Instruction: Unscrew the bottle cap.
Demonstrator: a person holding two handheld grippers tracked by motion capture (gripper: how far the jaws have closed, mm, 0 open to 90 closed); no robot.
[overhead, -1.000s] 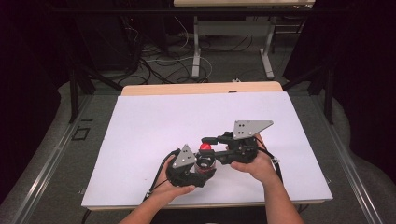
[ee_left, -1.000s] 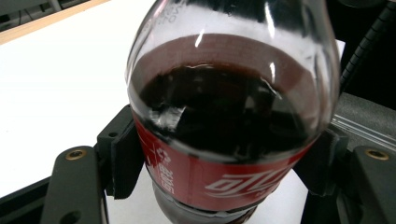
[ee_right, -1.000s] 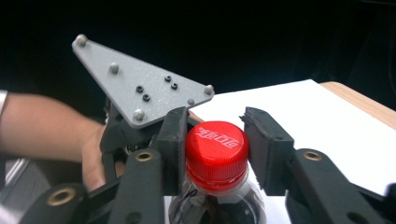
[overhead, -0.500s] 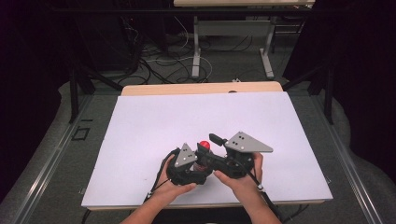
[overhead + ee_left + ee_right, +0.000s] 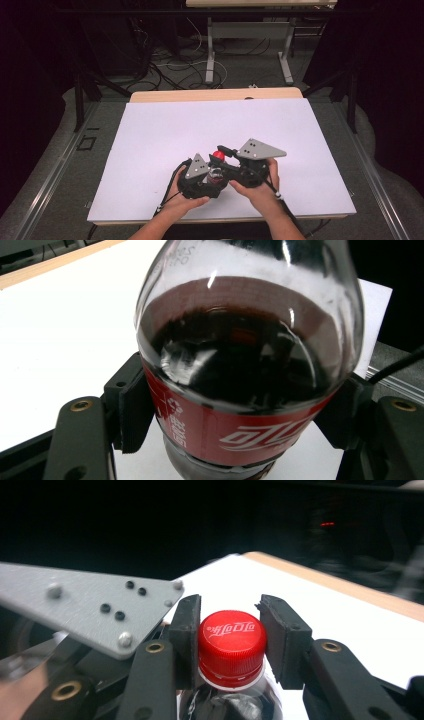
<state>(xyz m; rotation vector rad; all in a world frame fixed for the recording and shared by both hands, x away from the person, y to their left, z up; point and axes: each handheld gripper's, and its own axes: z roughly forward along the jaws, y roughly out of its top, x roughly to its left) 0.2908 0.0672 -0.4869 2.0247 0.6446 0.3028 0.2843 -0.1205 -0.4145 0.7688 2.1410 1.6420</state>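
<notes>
Two claws of yours meet on bottle [image 5: 216,172] near table [image 5: 150,150] front edge. Left claw [image 5: 240,415] clamps red-labelled body, dark cola inside. Right claw [image 5: 231,645], jaws just closing, pinches red cap [image 5: 231,642].

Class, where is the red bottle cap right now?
In the right gripper view the cap sits between the right gripper pads, atop the bottle that the left gripper clamps, near the table's front edge.

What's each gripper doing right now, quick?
Left gripper: shut on the cola bottle, jaws at its label.
Right gripper: jaws just closed on the red cap.
</notes>
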